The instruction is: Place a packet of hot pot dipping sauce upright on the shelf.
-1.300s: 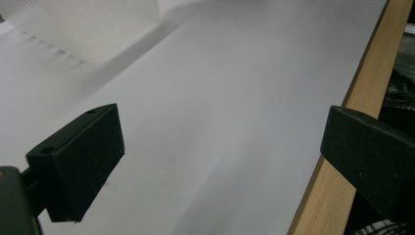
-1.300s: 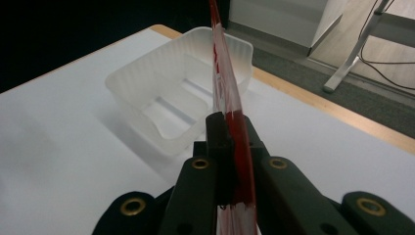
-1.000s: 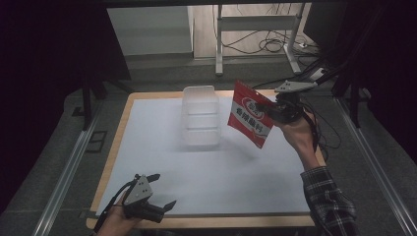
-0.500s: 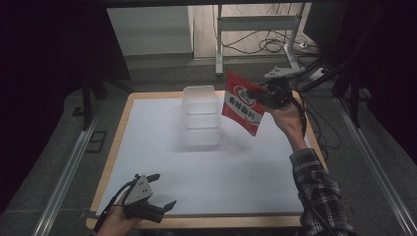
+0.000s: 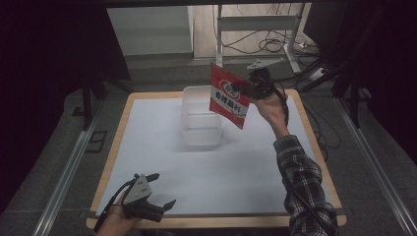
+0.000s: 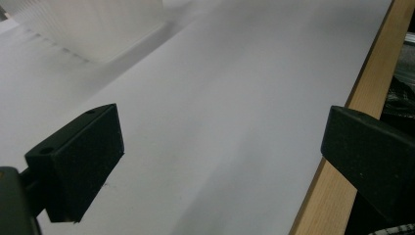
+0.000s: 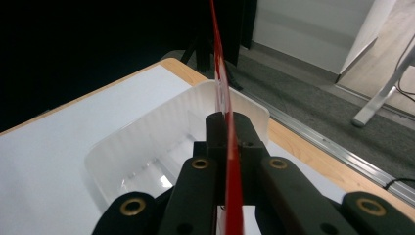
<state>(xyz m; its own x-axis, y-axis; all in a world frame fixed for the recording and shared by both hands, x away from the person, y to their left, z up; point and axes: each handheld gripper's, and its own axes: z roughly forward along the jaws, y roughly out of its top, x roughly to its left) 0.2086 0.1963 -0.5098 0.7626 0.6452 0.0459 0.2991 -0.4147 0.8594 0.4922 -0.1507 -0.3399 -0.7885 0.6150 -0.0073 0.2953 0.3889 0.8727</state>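
Red snack packet (image 5: 228, 96) with white label, tilted.

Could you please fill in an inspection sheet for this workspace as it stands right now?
Surface: white mat on a wood-edged table, bare around the bin.
Job's things: clear plastic bin toward the far edge; red packet held in the air beside and above it.
Clutter: nothing seen.
Grippers: right gripper shut on the packet; left gripper open, low at the near edge.
Cables: a black cable runs along the right hand; more cables on the floor.
Surroundings: dark, metal stand behind.
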